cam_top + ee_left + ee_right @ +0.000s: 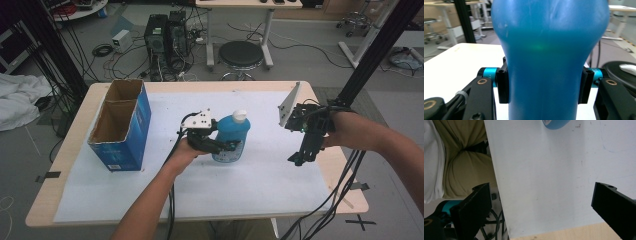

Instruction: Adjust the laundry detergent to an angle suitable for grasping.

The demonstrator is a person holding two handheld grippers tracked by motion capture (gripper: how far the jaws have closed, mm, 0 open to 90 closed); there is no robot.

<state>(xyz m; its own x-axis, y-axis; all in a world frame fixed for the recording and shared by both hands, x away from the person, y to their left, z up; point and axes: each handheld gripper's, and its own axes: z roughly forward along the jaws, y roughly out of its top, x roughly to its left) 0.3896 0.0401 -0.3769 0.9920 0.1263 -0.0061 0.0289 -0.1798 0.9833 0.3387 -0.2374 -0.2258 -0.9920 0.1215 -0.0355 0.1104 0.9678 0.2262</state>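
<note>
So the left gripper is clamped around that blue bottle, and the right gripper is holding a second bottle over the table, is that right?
Not quite. The left gripper is indeed clamped on the blue bottle, its pads pressed on both sides. But the right gripper holds nothing: the right gripper view shows its jaws wide apart with only the white table cover between them, and the high view agrees.

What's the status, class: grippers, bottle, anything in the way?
Left gripper shut on bottle, pads on its sides. Right gripper open, holding nothing. Box stands at left, apart from the bottle.
</note>
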